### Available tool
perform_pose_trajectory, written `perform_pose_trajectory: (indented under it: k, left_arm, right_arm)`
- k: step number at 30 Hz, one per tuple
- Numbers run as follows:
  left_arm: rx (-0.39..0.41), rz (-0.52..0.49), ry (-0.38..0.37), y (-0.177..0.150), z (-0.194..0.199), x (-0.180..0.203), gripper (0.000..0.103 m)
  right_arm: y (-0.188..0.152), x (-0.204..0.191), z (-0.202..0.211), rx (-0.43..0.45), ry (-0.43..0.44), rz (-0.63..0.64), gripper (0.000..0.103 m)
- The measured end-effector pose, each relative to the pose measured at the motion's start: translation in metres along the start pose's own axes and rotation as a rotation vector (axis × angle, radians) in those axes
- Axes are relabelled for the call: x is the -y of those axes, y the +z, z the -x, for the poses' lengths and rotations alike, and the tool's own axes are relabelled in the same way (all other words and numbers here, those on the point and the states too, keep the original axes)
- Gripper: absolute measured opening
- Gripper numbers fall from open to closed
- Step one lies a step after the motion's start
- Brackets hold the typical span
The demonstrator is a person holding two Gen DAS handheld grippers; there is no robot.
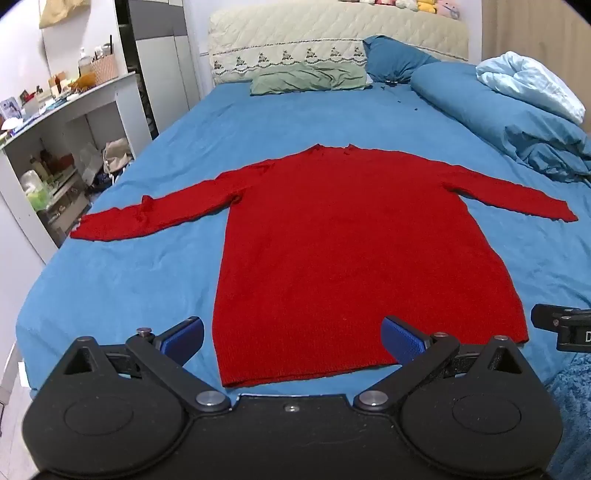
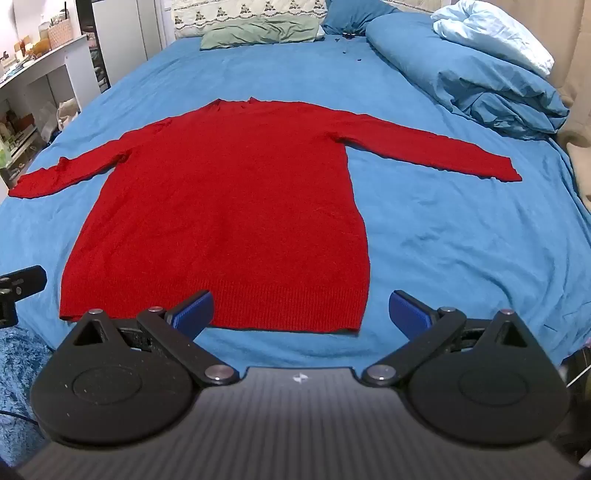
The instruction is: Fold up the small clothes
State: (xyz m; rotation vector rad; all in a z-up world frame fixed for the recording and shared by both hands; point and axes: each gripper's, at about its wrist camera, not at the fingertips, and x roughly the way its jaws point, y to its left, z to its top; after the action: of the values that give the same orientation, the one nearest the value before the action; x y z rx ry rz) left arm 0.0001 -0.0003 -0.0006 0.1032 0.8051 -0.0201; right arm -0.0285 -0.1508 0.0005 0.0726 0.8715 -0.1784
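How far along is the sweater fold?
Done: red sweater lies flat on the blue bed, both sleeves spread out. In hand: nothing; left tool and right tool hang open above the hem, gripping no cloth. Left: every fold, sleeves then body.

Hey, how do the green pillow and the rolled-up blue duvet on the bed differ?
The green pillow is pale green and lies flat against the headboard; the blue duvet is deep blue and heaped in a thick roll along the bed's right side. The pillow is small; the duvet is far bulkier and has a light blue blanket on top. Both are rumpled and lie clear of the red sweater.
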Motion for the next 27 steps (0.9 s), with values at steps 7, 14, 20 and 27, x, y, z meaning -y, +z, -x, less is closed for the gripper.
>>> perform_pose_trajectory:
  k: [7, 14, 20, 27]
  left_arm:
    - [0.012, 0.013, -0.002, 0.003, 0.005, -0.003, 0.103]
    - [0.026, 0.014, 0.006, 0.000, 0.004, 0.000, 0.103]
    - [0.027, 0.017, 0.005, -0.001, 0.003, 0.002, 0.103]
    - [0.026, 0.023, 0.000, 0.001, 0.004, 0.001, 0.103]
  right_arm:
    - [0.000, 0.000, 0.001, 0.008, -0.001, 0.002, 0.103]
    - [-0.001, -0.005, 0.006, 0.009, -0.003, 0.002, 0.103]
    - [0.001, -0.004, 0.006, 0.013, -0.004, 0.004, 0.103]
    - [0.000, -0.001, 0.006, 0.012, 0.003, 0.001, 0.103]
